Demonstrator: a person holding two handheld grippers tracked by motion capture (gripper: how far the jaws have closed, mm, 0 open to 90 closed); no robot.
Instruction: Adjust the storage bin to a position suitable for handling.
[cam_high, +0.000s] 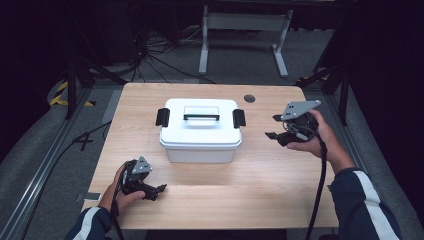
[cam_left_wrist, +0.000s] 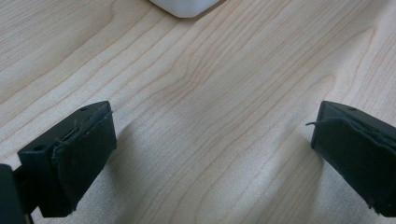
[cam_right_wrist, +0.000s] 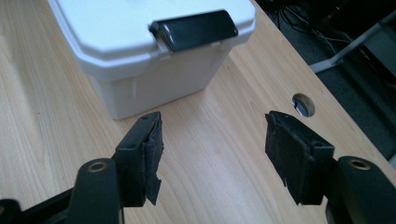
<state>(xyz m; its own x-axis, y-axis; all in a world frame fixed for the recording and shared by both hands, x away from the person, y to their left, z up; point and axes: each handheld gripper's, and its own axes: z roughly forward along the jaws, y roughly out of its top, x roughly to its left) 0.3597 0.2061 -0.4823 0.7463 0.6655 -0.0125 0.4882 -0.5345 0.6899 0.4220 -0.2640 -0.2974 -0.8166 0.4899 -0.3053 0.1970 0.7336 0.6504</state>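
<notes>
White storage box at table centre, lid on, black carry handle lying flat on top. Black latches at 9 o'clock and 3 o'clock ends (both folded down against lid).

Right gripper at 3 o'clock of box, near, not touching; jaws wide apart, nothing between, facing 3 o'clock latch. Round cable hole at 1 o'clock of box.

Left gripper at 7 o'clock of box, low over table; jaws wide, nothing between them. Box corner at 12 o'clock in left gripper view.
</notes>
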